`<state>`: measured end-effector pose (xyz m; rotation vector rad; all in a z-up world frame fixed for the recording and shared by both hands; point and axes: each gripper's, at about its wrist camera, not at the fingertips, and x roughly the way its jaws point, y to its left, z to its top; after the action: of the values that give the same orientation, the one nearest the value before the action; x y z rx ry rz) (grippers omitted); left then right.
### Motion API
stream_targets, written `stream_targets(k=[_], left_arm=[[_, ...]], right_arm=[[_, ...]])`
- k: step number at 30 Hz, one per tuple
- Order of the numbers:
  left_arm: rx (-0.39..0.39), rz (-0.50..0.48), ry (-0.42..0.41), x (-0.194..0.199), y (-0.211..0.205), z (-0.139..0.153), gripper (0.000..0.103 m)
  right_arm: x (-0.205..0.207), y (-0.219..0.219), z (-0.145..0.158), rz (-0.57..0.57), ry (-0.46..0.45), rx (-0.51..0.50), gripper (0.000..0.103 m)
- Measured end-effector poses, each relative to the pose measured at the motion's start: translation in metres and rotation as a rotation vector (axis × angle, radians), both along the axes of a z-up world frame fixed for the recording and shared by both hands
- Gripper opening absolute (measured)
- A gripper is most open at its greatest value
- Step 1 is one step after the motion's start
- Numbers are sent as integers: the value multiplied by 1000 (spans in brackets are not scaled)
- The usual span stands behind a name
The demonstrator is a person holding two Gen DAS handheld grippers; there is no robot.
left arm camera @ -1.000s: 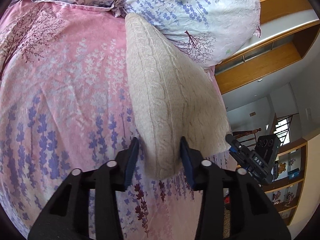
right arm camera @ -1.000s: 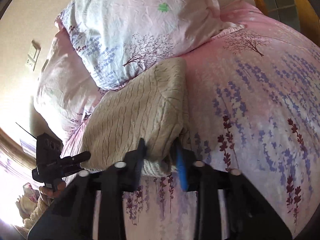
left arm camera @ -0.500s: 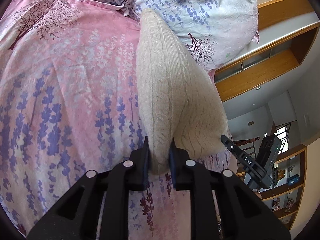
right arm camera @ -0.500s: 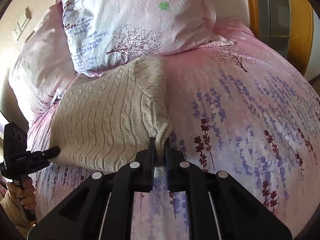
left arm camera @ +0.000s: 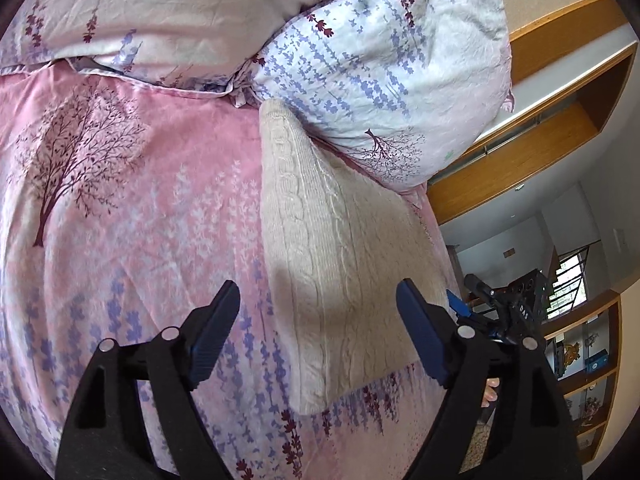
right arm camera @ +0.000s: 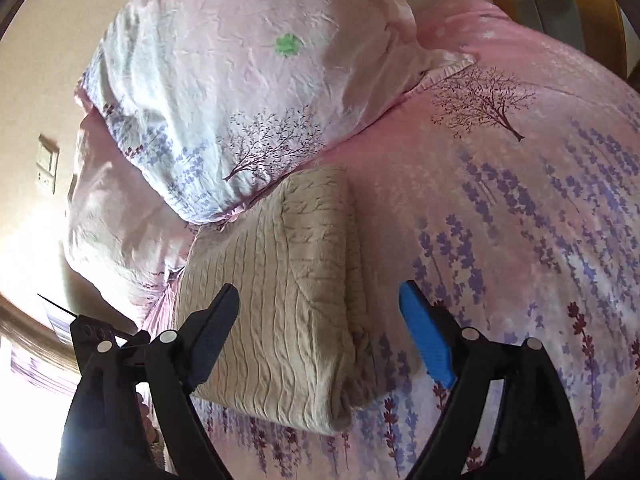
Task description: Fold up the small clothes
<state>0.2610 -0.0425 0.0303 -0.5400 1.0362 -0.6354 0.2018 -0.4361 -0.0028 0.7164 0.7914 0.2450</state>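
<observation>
Fingers of the left gripper (left arm camera: 318,300): spread wide and opening, pads clear of the fabric. Fingers of the right gripper (right arm camera: 319,302): likewise spread and opening, nothing pinched. The cream cable-knit sweater, folded into a thick rectangle (left arm camera: 332,264) (right arm camera: 288,292), lies flat on the pink bedspread printed with purple flower sprigs and dark trees (left arm camera: 132,216) (right arm camera: 520,200). Its far end lies just beside the pale crumpled floral pillow (left arm camera: 384,68) (right arm camera: 240,64). Each gripper hovers over a near corner of the sweater, which shows between the open jaws but is untouched.
</observation>
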Motion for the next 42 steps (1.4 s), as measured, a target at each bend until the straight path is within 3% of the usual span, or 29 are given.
stream_targets(k=[4, 8, 10, 19, 23, 32, 36, 42], left_arm=[[71, 2, 16, 18, -12, -1, 91], [97, -5, 14, 29, -21, -4, 91], [126, -16, 25, 36, -28, -5, 97], [383, -46, -60, 44, -77, -3, 99], [441, -51, -93, 41, -90, -5, 100], [449, -49, -102, 44, -95, -7, 100], [439, -49, -93, 44, -93, -9, 101], [386, -52, -53, 46, -84, -14, 101]], right_arm=[[27, -1, -11, 5, 74, 46, 84], [42, 2, -18, 10, 115, 54, 85], [47, 4, -21, 20, 129, 63, 85], [55, 8, -24, 51, 113, 64, 85], [56, 9, -23, 47, 104, 57, 85], [50, -1, -24, -6, 82, 61, 85], [44, -6, -17, -66, 62, -18, 85], [51, 1, -22, 16, 88, 20, 85]])
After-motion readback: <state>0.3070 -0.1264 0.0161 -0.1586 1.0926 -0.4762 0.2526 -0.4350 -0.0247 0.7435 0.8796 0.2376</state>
